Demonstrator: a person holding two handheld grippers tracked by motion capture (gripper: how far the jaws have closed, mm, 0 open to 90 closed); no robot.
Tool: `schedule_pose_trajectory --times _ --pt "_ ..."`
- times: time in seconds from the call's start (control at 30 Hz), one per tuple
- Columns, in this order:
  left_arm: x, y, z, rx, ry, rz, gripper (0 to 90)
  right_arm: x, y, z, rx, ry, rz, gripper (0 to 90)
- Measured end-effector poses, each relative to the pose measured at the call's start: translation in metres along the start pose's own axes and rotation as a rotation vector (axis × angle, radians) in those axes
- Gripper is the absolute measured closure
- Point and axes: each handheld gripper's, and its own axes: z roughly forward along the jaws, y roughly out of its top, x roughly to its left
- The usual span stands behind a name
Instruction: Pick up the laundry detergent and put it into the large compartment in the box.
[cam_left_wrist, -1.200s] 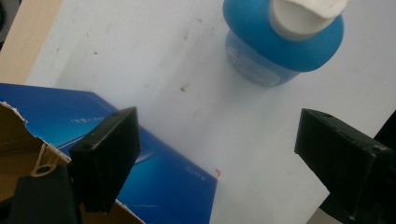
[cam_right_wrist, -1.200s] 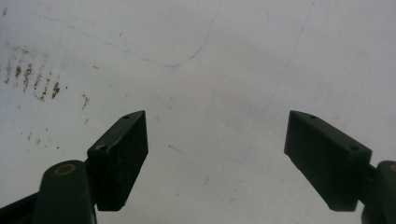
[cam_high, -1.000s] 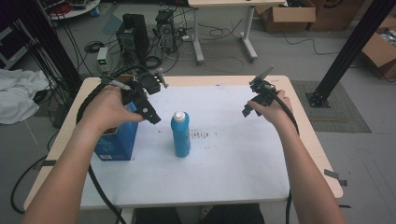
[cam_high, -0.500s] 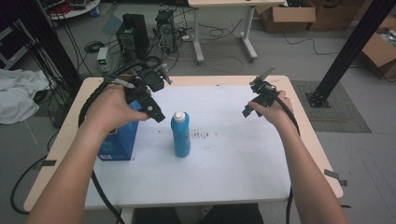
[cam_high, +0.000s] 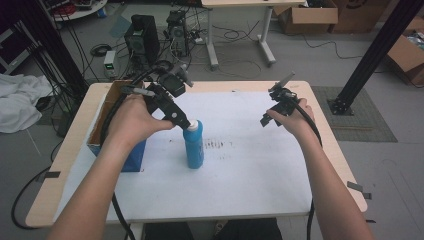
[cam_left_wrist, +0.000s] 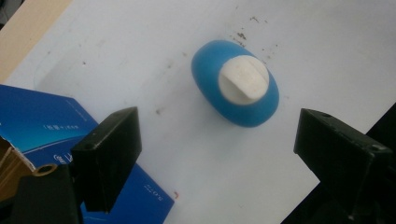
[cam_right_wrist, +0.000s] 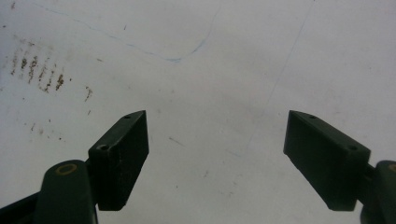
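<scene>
Left gripper view, fingers (cam_left_wrist: 345, 158) wide above bottle (cam_left_wrist: 236, 84), box (cam_left_wrist: 56, 135) beside.

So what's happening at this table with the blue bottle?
A person holds a gripper in each hand. The left gripper hangs open just above the blue bottle, which stands upright beside a blue box, not yet grasped. The right gripper hovers open over bare white tabletop, holding nothing.

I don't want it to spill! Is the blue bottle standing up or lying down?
Standing up. The blue bottle stands upright on the table, white cap on top, seen from above between the open left gripper jaws.
</scene>
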Motion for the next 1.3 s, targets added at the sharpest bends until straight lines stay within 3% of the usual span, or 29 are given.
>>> schedule_pose_trajectory --times 0.27,0.47,0.7,0.77,1.3 --pt "-0.007 0.006 0.009 -0.016 -0.007 -0.107 15.8 0.0 -0.001 0.002 0.002 0.006 -0.001 22.1" --pt "-0.01 0.011 0.014 -0.02 -0.005 -0.157 16.4 -0.001 -0.002 0.001 -0.003 0.012 0.002 22.1" --pt "-0.011 0.014 0.021 -0.041 -0.035 -0.233 17.1 -0.001 -0.002 0.0 -0.01 0.009 -0.001 22.0" --pt "-0.013 0.015 0.024 -0.039 -0.013 -0.238 16.9 0.0 -0.002 0.0 -0.011 0.008 -0.001 22.0" --pt "-0.021 0.015 0.055 -0.001 0.016 -0.277 18.3 0.002 -0.001 0.002 -0.014 0.011 -0.01 22.2"
